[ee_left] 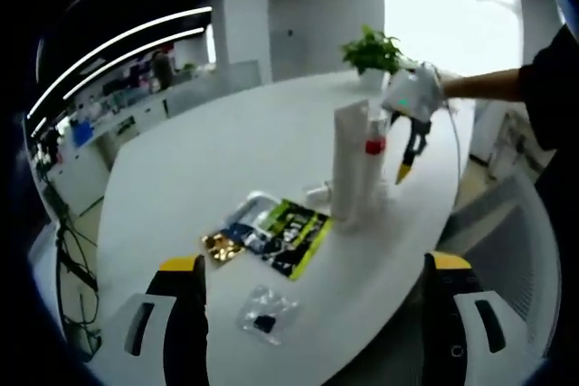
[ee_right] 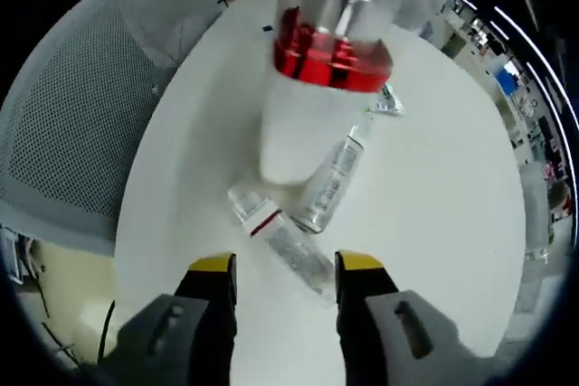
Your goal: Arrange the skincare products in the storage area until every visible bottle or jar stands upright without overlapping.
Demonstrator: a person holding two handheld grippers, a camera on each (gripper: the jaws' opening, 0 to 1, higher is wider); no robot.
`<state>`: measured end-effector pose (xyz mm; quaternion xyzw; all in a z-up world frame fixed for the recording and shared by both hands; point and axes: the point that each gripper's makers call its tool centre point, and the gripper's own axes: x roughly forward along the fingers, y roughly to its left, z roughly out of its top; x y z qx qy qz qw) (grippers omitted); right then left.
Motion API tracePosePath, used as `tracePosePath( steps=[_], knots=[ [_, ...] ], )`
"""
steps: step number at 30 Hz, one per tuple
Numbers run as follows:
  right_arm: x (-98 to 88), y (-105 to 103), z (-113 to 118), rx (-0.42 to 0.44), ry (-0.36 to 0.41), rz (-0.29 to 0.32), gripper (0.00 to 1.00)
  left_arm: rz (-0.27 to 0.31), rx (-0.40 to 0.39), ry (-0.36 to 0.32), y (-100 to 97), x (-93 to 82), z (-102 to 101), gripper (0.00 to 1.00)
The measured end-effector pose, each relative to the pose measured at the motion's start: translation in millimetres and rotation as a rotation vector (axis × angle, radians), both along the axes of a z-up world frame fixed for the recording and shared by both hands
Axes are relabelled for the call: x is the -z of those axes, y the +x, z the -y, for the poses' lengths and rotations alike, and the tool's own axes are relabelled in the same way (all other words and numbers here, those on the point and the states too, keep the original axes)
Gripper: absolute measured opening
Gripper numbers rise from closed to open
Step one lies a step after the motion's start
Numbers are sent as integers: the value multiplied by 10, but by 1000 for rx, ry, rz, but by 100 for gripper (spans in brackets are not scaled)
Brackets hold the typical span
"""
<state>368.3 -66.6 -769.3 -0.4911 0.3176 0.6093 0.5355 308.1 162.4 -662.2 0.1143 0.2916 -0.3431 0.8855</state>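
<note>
right gripper view: your right gripper (ee_right: 279, 268) hangs over the white table (ee_right: 434, 223) with its jaws apart and nothing between them. they straddle a clear bottle with a red band (ee_right: 276, 237) lying flat just past the tips, likely lined up so you can lift it upright. a second clear bottle (ee_right: 333, 178) lies just beyond it, leaning on the upright red-collared bottle (ee_right: 330, 15), beside a white tube (ee_right: 294, 128). in the left gripper view your left gripper (ee_left: 312, 291) is wide open and empty, held well back from that bottle (ee_left: 373, 164), with sachets (ee_left: 271, 232) lying between.
</note>
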Motion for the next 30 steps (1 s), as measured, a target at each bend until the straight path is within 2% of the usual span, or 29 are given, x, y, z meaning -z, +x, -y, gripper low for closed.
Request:
tracePosePath(
  steps=[1, 6, 8, 9, 10, 12, 19, 23, 26, 28, 30],
  knots=[
    [20, 3, -3, -42, -10, -2, 42, -3, 0, 2, 1, 8, -2, 97],
    [101, 83, 35, -91, -55, -4, 36, -5, -12, 0, 0, 2, 29, 97],
    [120, 89, 33, -88, -61, -25, 35, -8, -15, 1, -13, 4, 32, 97],
    [118, 51, 32, -96, -62, -54, 34, -11, -16, 5, -20, 11, 26, 97],
    [109, 77, 24, -103, -57, -41, 32, -11, -19, 8, -31, 15, 28, 97],
    [117, 53, 37, -111, -70, -62, 27, -13, -23, 6, -46, 25, 35, 97],
    [131, 7, 65, -106, -80, -86, 24, -21, 4, -3, -103, 62, 140, 97],
    [128, -85, 119, -57, -75, -138, 21, -19, 7, -7, -107, 53, 172, 97],
    [120, -160, 155, 40, -37, -202, 20, -23, 5, -23, -123, 22, 205, 97],
    [105, -179, 180, 109, -2, -223, 19, -26, 6, -34, -138, 3, 231, 97],
    [86, -242, 223, 168, 27, -280, 18, -34, 4, -38, -158, -4, 254, 97]
  ],
)
